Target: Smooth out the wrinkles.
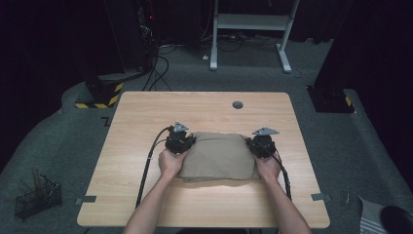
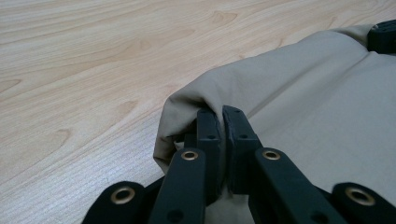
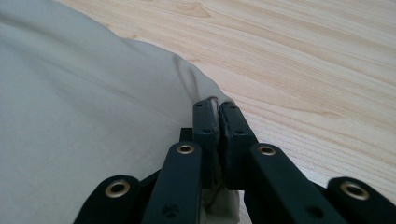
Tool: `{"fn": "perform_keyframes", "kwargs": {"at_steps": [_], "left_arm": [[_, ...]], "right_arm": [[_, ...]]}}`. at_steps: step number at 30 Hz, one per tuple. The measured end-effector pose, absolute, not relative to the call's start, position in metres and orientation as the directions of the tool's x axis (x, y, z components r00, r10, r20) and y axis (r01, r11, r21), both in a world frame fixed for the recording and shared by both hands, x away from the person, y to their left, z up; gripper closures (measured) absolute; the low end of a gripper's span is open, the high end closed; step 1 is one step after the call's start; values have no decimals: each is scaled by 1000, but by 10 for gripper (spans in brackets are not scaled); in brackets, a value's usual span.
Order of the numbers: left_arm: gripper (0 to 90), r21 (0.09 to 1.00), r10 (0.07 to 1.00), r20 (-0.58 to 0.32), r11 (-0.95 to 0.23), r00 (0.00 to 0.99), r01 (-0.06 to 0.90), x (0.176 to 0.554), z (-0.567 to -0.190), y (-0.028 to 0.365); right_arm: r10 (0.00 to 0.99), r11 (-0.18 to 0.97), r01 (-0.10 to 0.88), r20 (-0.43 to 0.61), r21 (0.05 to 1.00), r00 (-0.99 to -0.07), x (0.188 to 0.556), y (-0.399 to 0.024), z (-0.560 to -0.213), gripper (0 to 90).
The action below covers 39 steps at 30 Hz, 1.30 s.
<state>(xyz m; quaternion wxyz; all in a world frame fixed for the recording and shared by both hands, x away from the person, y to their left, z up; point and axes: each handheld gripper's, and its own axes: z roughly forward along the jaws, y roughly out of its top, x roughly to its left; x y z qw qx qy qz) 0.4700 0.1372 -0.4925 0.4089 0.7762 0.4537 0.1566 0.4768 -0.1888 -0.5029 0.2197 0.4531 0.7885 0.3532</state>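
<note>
So the beige cloth [image 1: 217, 156] was lying folded on the wooden table [image 1: 146, 204], roughly mid-table and a bit closer to the near edge than the far one. Both hands were on it at once, one gripper per side.

The left gripper [image 2: 221, 122] was clamped on the cloth's left edge. In the left gripper view its black jaws were pressed together with a fold of fabric pinched between them, the edge bunching up and curling over the tips. The right gripper [image 3: 217, 116] was doing the same on the right edge: jaws closed tight, a thin lip of cloth caught between the pads (you could see it poking out at the tip). In the high view both sat level with the cloth's far corners, the left hand [image 1: 171, 163] and right hand [image 1: 268, 165] coming in from the near edge, a cable [image 1: 148, 163] trailing off the left gripper toward the near left corner.

No brand, label or writing I could read anywhere on the cloth or the grippers, just brass rivets on the jaw arms.

Other stuff: a small grey round cap [image 1: 237, 105] set into the table near the far edge, and a wire basket [image 1: 36, 197] on the floor off the near left corner.
</note>
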Motion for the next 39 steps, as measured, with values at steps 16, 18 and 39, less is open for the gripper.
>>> {"fn": "perform_keyframes", "kwargs": {"at_steps": [16,18,39], "left_arm": [[853,764,858,-143,-221,494,606,472,-496,156],[842,767,857,-133,-229,498,599,472,-495,154],[370,836,821,-152,-190,550,515,456,-463,146]], "right_arm": [[911,287,627,-4,724,-412,474,-223,-519,899],[908,282,619,5,733,-419,472,-222,-518,898],[839,252,488,62,836,-540,461,-191,-474,739]]}}
